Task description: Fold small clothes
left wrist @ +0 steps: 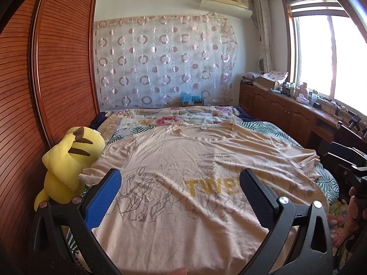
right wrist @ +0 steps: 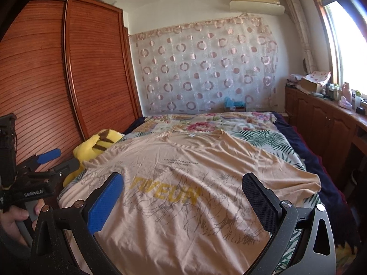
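T-shirt (left wrist: 195,183) flat on bed (left wrist: 263,123), collar pointing away

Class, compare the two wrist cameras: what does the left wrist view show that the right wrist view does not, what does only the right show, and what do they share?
Only the left wrist view shows the desk with cables under the window.

Only the right wrist view shows the left gripper from the side, with the hand holding it, and the dark blanket along the bed's edge.

Both show the pink T-shirt spread flat on the floral bedspread, the yellow plush toy beside the wooden wardrobe, the curtain, the air conditioner, and each camera's own open fingers above the shirt.
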{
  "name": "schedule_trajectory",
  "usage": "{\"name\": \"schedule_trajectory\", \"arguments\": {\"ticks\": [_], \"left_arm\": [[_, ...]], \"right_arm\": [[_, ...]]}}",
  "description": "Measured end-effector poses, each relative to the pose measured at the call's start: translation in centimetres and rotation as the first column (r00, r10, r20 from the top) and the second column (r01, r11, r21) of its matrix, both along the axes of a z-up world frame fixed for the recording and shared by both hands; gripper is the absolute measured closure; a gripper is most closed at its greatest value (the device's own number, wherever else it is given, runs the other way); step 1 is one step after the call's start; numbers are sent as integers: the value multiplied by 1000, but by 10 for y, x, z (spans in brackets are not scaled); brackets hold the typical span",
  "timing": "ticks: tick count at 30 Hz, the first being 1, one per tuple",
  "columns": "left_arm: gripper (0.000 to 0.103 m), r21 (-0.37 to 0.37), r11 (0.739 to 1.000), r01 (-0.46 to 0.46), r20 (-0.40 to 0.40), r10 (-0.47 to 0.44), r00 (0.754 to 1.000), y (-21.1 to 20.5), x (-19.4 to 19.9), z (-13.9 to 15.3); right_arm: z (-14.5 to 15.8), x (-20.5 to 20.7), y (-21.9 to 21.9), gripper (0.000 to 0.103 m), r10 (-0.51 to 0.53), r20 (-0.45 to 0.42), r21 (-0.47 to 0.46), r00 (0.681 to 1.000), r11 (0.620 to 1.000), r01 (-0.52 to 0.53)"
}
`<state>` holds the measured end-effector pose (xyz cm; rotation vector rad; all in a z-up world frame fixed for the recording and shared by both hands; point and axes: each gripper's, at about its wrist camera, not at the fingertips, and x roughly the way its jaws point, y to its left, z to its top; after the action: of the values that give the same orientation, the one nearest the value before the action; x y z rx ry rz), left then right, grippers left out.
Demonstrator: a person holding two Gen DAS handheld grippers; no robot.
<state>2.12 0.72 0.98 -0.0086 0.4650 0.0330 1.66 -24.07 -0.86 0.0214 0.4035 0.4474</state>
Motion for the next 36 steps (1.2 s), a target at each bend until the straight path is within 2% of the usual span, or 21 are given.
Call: {"name": "schedule_trajectory", "arguments": {"ticks": [9, 17, 22, 24, 28, 30, 36], "left_arm": [[0, 26, 998, -52, -92, 54, 994, 48, 24, -43], [0, 45, 995, -94, -147, 100, 984, 102, 53, -56], [0, 14, 995, -98, -207, 99, 973, 139, 75, -65], [5, -4, 995, -99, -230, 95, 969, 152, 85, -70], [11, 13, 992, -124, -275, 123, 953, 172, 105, -82], [19, 23, 992, -128, -308, 128, 943, 179, 115, -90], [38, -1, 991, -137, -438, 123, 891, 203, 139, -117]], "right_arm": [[-6, 36, 18, 1, 74, -41, -71, 996, 994, -77], [-1, 63, 41, 3, 161, -63, -92, 985, 982, -166], [-18, 81, 47, 3, 186, -91, -97, 978, 976, -195], [-23, 86, 47, 3, 192, -115, -97, 975, 974, -203], [-26, 93, 51, 3, 200, -141, -125, 970, 968, -218], [-25, 100, 52, 3, 205, -151, -136, 967, 965, -225], [-15, 119, 74, 3, 217, -167, -183, 962, 952, -247]]}}
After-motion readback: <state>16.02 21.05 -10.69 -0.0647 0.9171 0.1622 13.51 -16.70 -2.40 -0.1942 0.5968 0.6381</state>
